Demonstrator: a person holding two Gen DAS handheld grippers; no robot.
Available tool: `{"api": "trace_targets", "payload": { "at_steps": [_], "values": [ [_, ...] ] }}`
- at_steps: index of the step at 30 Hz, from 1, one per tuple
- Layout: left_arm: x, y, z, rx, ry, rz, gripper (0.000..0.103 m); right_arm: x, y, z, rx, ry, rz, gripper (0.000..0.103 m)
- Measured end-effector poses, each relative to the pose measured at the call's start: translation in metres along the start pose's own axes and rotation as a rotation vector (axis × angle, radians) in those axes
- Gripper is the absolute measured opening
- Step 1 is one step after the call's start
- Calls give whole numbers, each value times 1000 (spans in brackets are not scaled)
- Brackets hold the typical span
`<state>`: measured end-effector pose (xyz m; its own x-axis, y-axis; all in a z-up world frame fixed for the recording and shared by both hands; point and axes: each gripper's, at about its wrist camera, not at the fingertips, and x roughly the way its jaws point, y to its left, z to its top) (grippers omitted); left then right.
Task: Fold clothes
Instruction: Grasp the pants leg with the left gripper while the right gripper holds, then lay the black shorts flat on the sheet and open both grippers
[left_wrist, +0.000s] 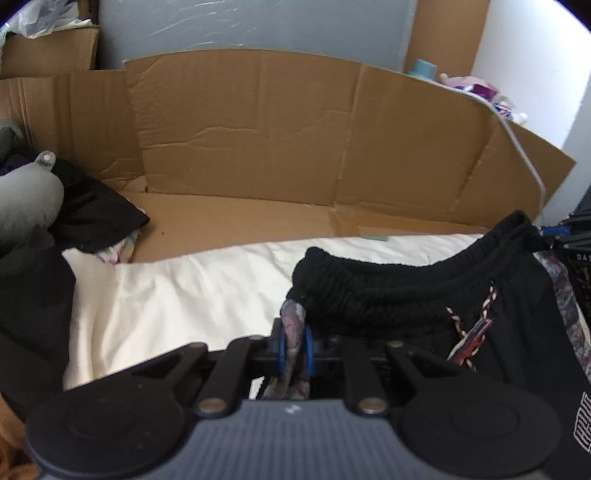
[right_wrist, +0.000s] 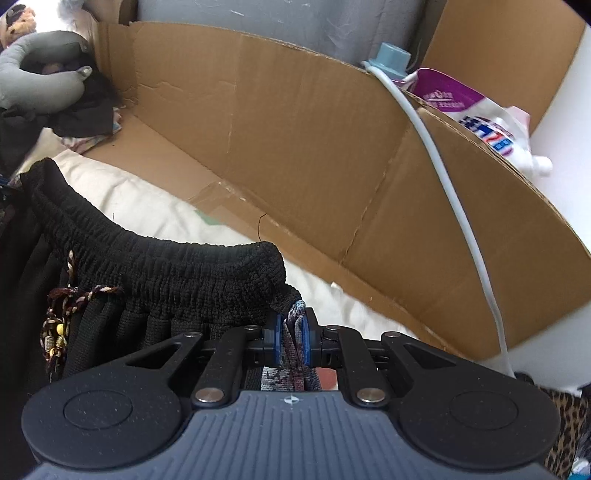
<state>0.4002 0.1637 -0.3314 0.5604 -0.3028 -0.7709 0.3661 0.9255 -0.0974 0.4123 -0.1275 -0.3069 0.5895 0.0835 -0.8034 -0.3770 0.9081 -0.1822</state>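
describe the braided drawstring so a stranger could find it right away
Find the black shorts stretched between both tongs over the cream sheet. Just under their ribbed elastic waistband hangs the braided drawstring: the only multicoloured cord there, maroon and cream, knotted with beads.

Soft daylight fills the room, brightest on the right, where the white wall (left_wrist: 532, 74) is nearly blown out in both views. The cream sheet (left_wrist: 177, 295) is evenly lit, with gentle shadows in its folds. The black shorts (right_wrist: 155, 280) swallow light; only the knit of the waistband shows clearly. The cardboard (left_wrist: 240, 129) is lit flat, without glare. The plastic sheeting (left_wrist: 221, 29) behind it carries faint sheen streaks. Both lenses bend straight edges into curves and darken to black at the corners. The left view is a little soft; the detergent pouch (right_wrist: 491, 125) looks smeared near the right view's rim.
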Motion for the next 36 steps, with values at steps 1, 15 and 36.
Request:
{"api": "trace_targets", "payload": {
  "at_steps": [1,15,36],
  "values": [
    [4,2,3,0,3,6,11,5,0,4,-3,3,-3,9],
    [75,8,1,-28,144,90,38,81,12,1,-14,123,-27,28],
    [-70,-40,14,-74,103,99,62,-102,-51,-23,90,25,23,50]
  ]
}}
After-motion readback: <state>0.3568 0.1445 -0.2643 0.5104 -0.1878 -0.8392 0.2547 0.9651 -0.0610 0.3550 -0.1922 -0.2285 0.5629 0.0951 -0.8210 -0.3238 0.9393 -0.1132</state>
